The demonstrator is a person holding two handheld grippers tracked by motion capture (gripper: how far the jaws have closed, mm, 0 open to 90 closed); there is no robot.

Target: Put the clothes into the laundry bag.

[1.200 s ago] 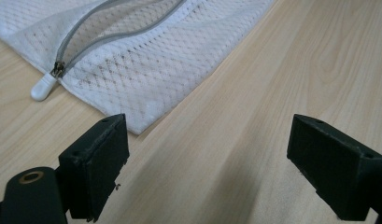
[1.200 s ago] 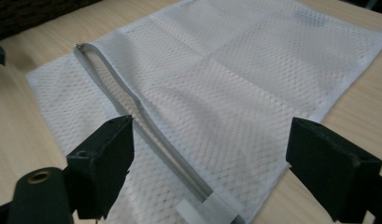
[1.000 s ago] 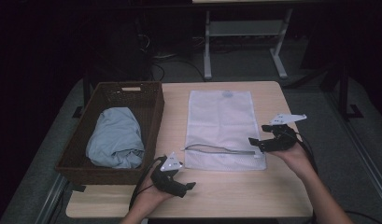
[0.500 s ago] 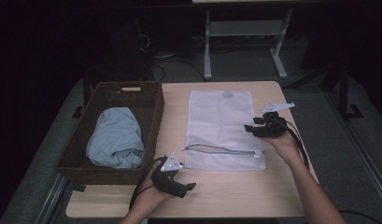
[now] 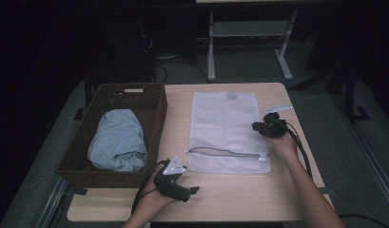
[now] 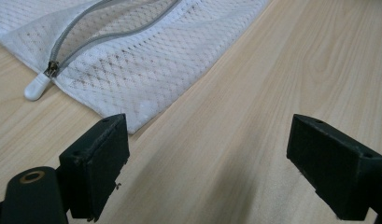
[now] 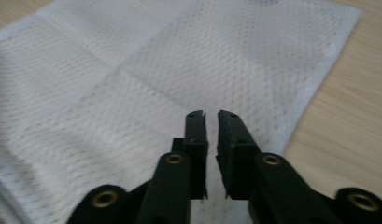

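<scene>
A white mesh laundry bag [image 5: 228, 128] lies flat on the wooden table [image 5: 277, 199], its grey zipper [image 5: 225, 153] partly undone along the near edge. My right gripper [image 5: 259, 127] hovers over the bag's right edge. Its jaws have just been closing and now stand almost together with nothing between them; in the right gripper view the right gripper [image 7: 211, 114] points over the mesh [image 7: 132, 93]. My left gripper [image 5: 192, 191] rests low near the table's front edge, open; in its own view the left gripper [image 6: 207, 158] faces the bag's near corner [image 6: 132, 60] and white zipper pull [image 6: 37, 86].
A dark wicker basket [image 5: 135, 88] stands at the table's left and holds a crumpled pale blue cloth [image 5: 117, 140]. Bare wood lies in front of and to the right of the bag. Metal frame legs [image 5: 211, 47] stand on the floor behind the table.
The right gripper has moved left onto the bag's right edge and sunk a little, and its jaws have gone from wide apart to nearly together. The left gripper has stayed put.
</scene>
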